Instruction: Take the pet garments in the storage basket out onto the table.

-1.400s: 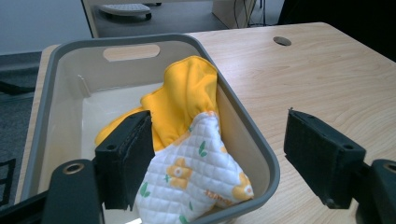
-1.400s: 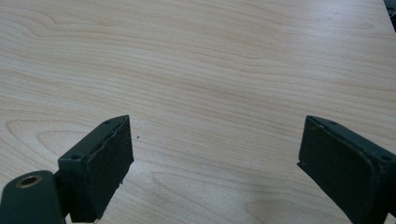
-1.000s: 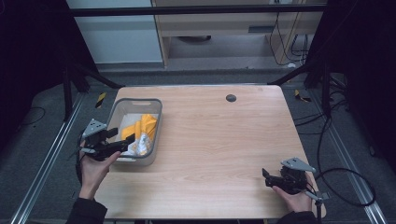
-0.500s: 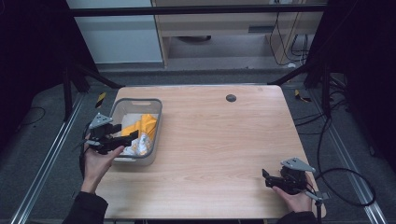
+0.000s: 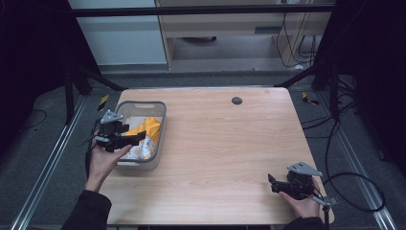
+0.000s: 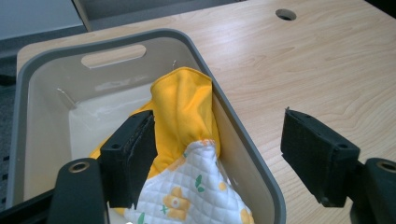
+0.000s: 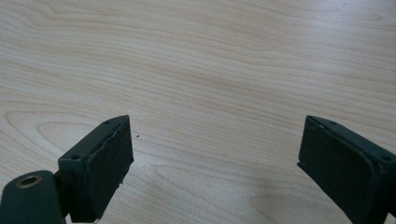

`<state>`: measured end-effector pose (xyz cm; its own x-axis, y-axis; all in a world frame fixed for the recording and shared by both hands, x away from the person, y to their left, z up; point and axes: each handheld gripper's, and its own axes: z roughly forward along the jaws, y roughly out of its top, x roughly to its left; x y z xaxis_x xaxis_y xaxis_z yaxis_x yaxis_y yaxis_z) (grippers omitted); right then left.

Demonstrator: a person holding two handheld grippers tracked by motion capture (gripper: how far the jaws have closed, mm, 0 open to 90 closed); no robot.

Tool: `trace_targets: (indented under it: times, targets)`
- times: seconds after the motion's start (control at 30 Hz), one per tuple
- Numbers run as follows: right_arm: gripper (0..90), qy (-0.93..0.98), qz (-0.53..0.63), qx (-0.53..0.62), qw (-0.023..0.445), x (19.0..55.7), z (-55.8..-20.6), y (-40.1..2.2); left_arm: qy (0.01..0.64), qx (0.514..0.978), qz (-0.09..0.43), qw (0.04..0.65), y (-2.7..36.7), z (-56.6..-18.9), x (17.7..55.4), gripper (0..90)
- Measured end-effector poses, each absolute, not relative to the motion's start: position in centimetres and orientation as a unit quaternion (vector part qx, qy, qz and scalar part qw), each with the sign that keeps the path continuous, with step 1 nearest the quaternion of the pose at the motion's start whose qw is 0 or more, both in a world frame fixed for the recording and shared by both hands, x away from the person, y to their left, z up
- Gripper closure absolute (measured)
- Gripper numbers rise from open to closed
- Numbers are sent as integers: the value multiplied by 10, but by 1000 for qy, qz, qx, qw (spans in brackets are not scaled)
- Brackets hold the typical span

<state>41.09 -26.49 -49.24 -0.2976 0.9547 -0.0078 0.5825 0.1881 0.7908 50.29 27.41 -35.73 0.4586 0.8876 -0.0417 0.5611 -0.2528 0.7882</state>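
High view: the left tongs (image 5: pixel 136 138) hover spread over a grey plastic bin (image 5: pixel 162 125) with rounded corners; the right tongs (image 5: pixel 272 183) rest on the pale wood-grain tabletop (image 5: pixel 225 143).

Left gripper view: quilted yellow-and-white cloth (image 6: pixel 187 154) sits bunched in the bin between the parted, slightly narrowing pads.

Right gripper view: pads wide apart over bare wood.

dim, soft high view with dark surroundings; both gripper views brighter, evenly lit.
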Motion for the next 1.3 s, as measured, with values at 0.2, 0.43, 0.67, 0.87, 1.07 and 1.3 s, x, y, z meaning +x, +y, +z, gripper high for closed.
trace_targets:
  times: [0.2, 0.43, 0.67, 0.87, 1.07, 1.3]
  targets:
    - [99, 726, 351, 531, 261, 411, -493, -264, 479, 773, 201, 365, 270, -362, 510, 283]
    - [99, 728, 351, 530, 257, 411, -493, -263, 482, 783, 194, 341, 267, -368, 517, 290]
    - [99, 730, 350, 529, 256, 412, -493, -263, 485, 791, 186, 323, 264, -372, 524, 296]
    - [99, 731, 350, 526, 257, 412, -493, -263, 487, 797, 180, 309, 260, -376, 528, 307]
    - [99, 730, 351, 528, 255, 412, -493, -263, 491, 799, 174, 298, 257, -381, 532, 324]
    - [100, 730, 352, 527, 254, 412, -493, -263, 497, 802, 168, 284, 254, -388, 537, 350]
